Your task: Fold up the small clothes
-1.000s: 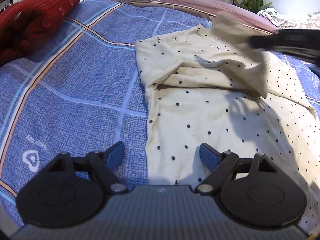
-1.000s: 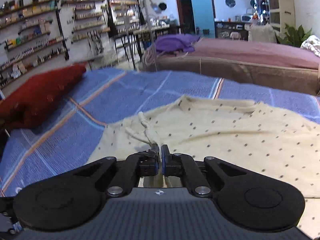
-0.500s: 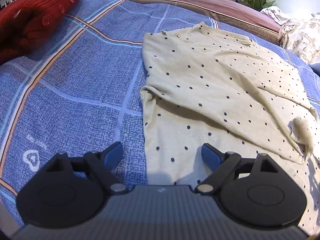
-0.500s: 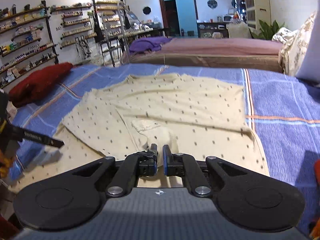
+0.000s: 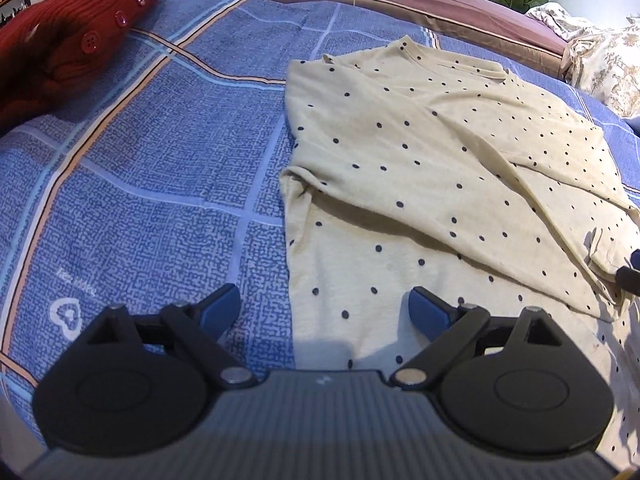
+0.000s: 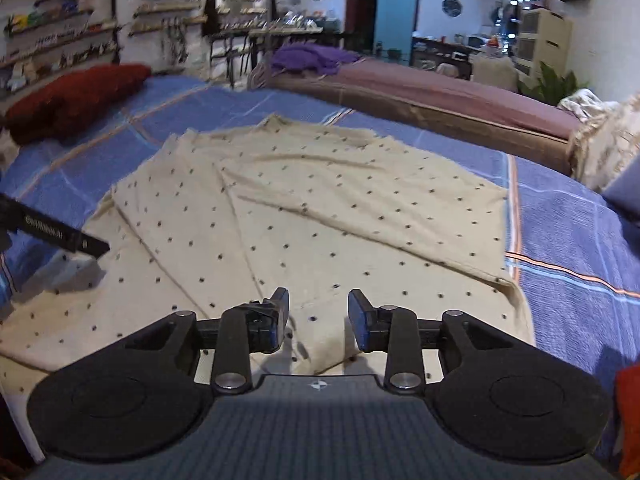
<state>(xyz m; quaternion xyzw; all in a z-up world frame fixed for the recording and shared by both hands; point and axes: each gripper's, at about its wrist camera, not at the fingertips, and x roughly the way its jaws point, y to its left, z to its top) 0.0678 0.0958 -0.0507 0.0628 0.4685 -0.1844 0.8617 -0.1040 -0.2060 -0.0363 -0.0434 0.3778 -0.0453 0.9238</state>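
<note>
As sleeve lies folded across shirt (image 5: 420, 160) on bed (image 5: 140, 160), right gripper (image 6: 318, 314) jaws opening, nothing clamped, letting cloth settle; left gripper (image 5: 324, 308) opening wide, empty, straddling shirt edge.

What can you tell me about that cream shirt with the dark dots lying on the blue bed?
The cream dotted shirt is a soft knit top with small dark dots and a ribbed round neckline at the far end. It lies flat on the blue patterned bedsheet, one side folded diagonally across its body, leaving wrinkles. The hem is nearest. Both grippers hover over it; neither grips it.
</note>
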